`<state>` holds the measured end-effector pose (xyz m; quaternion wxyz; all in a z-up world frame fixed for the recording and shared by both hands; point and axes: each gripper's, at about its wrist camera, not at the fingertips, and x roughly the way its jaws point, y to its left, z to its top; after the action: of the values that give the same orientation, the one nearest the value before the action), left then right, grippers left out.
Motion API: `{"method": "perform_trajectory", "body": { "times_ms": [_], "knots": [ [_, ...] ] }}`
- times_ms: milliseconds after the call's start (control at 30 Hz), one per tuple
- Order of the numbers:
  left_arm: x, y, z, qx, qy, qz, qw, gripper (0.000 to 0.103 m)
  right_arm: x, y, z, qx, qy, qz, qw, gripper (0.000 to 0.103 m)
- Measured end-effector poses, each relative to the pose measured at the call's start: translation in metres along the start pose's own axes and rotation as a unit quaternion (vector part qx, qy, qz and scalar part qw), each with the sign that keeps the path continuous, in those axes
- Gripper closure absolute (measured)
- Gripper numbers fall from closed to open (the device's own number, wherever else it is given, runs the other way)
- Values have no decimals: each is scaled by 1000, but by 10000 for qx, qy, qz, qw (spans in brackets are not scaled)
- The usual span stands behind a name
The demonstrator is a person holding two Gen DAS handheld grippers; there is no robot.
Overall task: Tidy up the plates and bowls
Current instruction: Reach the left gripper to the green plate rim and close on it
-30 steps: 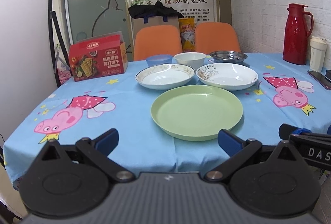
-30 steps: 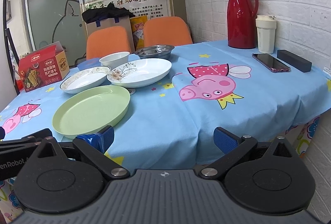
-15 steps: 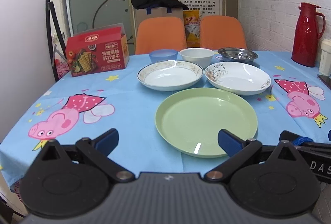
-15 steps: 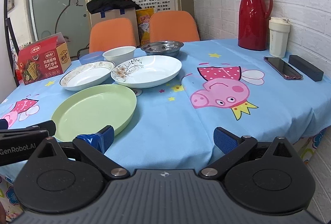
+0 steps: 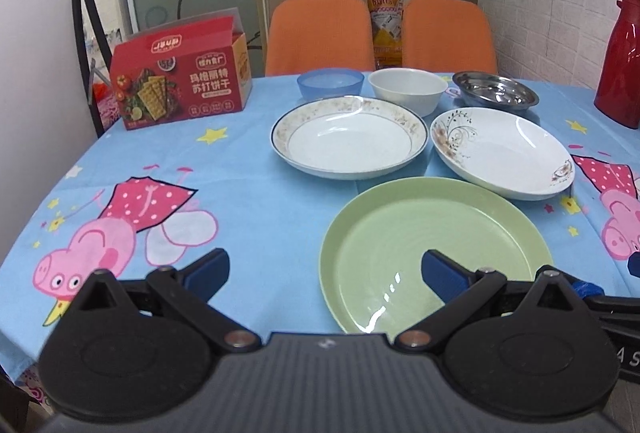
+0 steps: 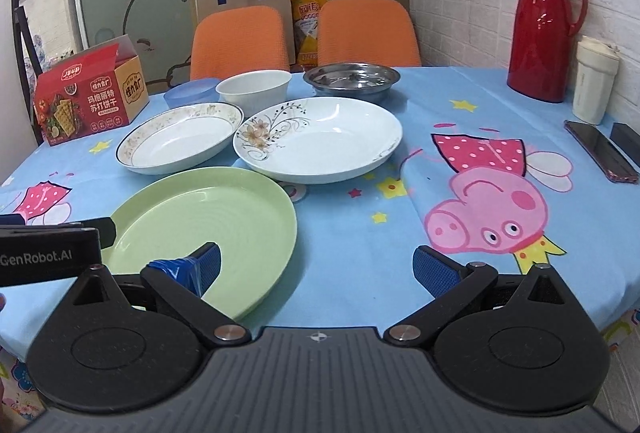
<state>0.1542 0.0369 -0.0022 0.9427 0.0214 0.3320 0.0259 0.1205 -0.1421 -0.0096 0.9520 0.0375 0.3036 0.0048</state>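
The left hand-held gripper [image 5: 324,269] hangs low over the near edge of the tabletop [image 5: 248,193] with its blue-padded fingers [image 5: 208,267] spread wide and holding nothing; its right finger sits over the near part of the green plate [image 5: 434,253]. The right hand-held gripper [image 6: 316,265] is likewise spread and empty, its left finger over the same plate's near rim [image 6: 202,229] and its right finger above bare cartoon-pig cloth. In the right wrist view the left tool's black body shows at 9 o'clock, beside the plate. From the green plate outward, the gold-rimmed deep plate [image 5: 348,135] lies at about 11 o'clock and the floral deep plate [image 5: 502,151] at about 1 o'clock, its edge just beside the green plate's; I cannot tell whether they touch. Farther back in a row stand the blue bowl [image 5: 330,83], the white bowl [image 5: 407,89] and the steel dish [image 5: 495,95], all empty and upright. A red cracker box [image 5: 180,89] stands at 10 o'clock near the far left edge. In the right wrist view, a red thermos jug [image 6: 546,29] and a cream tumbler [image 6: 594,85] stand against the brick wall at 2 o'clock, with a phone [image 6: 602,149] lying flat nearer. Two orange chairs [image 5: 318,33] face the far side.
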Motion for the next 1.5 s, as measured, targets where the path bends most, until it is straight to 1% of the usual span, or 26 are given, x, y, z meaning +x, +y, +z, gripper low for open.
{"method": "perform_trajectory", "body": {
  "times_ms": [100,200,300,367,467,533,633,833,933,1033,1133,1200,1267,1300,1333,1367,1433,1467,1500],
  "knots": [
    [18,9,8,-31,304,-292,9991,2,14,5,2,-196,120,120,9997,13],
    [34,19,11,-124,577,-600,9965,2,25,8,3,-280,219,237,9991,13],
    [47,23,10,-196,761,-858,9932,2,36,10,3,-274,348,389,9983,13],
    [54,24,10,-233,809,-966,9918,2,44,12,4,-289,439,445,9976,13],
    [63,20,10,-171,860,-892,9921,2,54,19,4,-372,543,532,9964,13],
    [69,19,11,-120,907,-876,9919,2,58,26,5,-559,523,444,9961,13],
    [72,19,13,-62,898,-829,9925,2,61,28,8,-531,548,506,9958,12],
    [74,19,14,36,915,-786,9927,1,61,24,3,-579,345,564,9961,12],
    [75,19,17,46,1036,-800,9914,2,63,26,7,-607,490,553,9954,12],
    [77,20,20,108,1167,-871,9893,2,64,28,14,-594,824,515,9935,12],
    [76,22,19,122,1152,-917,9890,2,63,30,15,-601,968,505,9922,13],
    [76,21,18,107,1133,-891,9895,2,62,31,12,-581,913,497,9929,12],
    [75,16,18,153,1119,-906,9895,2,61,35,9,-659,822,572,9928,12],
    [74,12,17,248,1096,-890,9897,2,61,38,8,-718,816,689,9917,12],
    [71,9,15,315,990,-790,9914,2,61,43,7,-825,794,812,9901,13],
    [70,9,15,331,932,-756,9922,2,60,48,6,-916,720,777,9901,13],
    [72,14,15,226,959,-928,9908,3,60,45,5,-826,667,813,9910,13],
    [70,14,14,293,916,-978,9905,6,60,43,4,-846,616,862,9908,14],
    [68,14,13,351,855,-1049,9902,12,59,41,3,-858,572,892,9907,14]
  ]
}}
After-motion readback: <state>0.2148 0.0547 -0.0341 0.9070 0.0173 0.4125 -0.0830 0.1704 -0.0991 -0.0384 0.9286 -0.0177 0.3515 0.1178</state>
